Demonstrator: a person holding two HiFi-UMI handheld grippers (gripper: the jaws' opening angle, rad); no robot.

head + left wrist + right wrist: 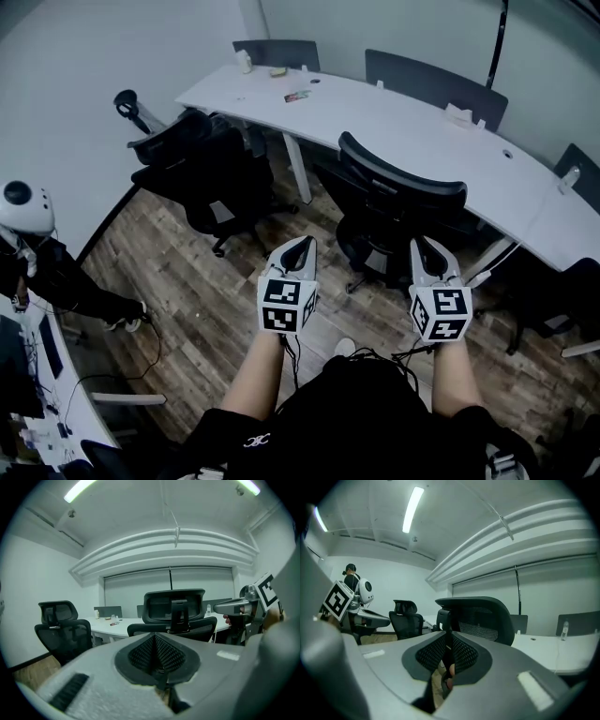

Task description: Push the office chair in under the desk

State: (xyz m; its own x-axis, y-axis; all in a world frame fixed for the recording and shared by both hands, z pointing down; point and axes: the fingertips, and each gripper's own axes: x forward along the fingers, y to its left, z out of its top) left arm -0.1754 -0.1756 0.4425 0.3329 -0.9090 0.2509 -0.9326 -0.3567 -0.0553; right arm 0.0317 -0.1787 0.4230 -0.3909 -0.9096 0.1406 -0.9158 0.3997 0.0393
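1. The left gripper [303, 242], a grey two-jaw tool carrying a black-and-white marker cube, is pointing forward with its jaws pressing fully together and nothing between them.
2. The right gripper [421, 243], the same build, is pointing the same way beside it. Its jaws are standing a narrow slit apart and are holding nothing.
3. Both are hovering over the brown wood-plank floor [211, 295], level with each other.
4. Just ahead of them, the black mesh-backed office chair [398, 199] is standing with its backrest facing the person and its seat turned toward the desk. In both gripper views its backrest is sitting clear of the jaw tips.
5. Behind it, the long curved white desk [412, 127] is sweeping across the room, with the chair at its near edge.
6. Further left, a second black office chair [197, 164] is standing well out from the desk.
7. At the far left edge, a person in dark clothes [42, 267] is standing by another table.
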